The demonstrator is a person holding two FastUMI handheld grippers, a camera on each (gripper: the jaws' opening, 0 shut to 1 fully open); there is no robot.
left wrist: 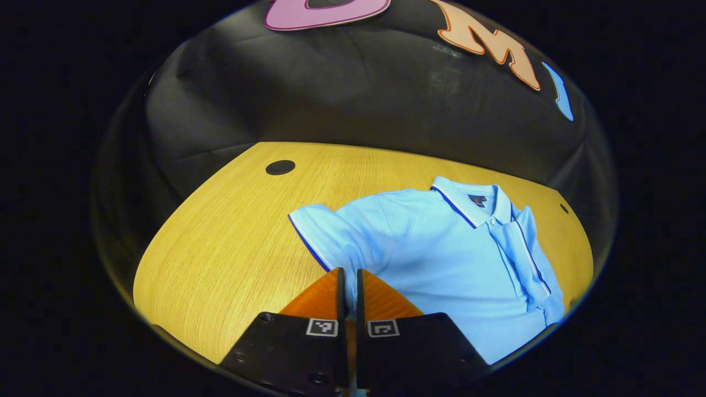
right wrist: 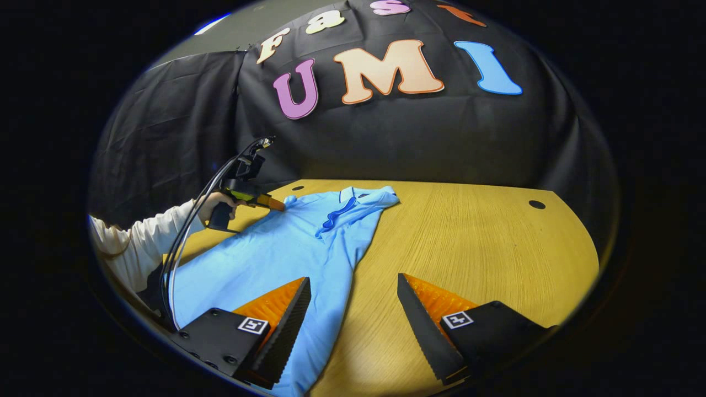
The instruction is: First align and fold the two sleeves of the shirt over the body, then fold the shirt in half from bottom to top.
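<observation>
Across the desk (right wrist: 474, 231) lay the shirt (left wrist: 441, 259), flat, its long axis running from the collar (left wrist: 469, 201) at the far edge to the hem near the right gripper (right wrist: 353, 309). That gripper hovered over the hem edge, fingers wide and empty. At the left sleeve (left wrist: 320, 231), the left gripper (left wrist: 347, 286) had its fingers nearly together, apparently pinching fabric, so the sleeve fold fell to that hand.

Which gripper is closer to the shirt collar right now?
Left. The left gripper is pinched on shirt fabric by the sleeve, near the collar. The right gripper hangs open over the shirt's lower edge, far from it.
</observation>
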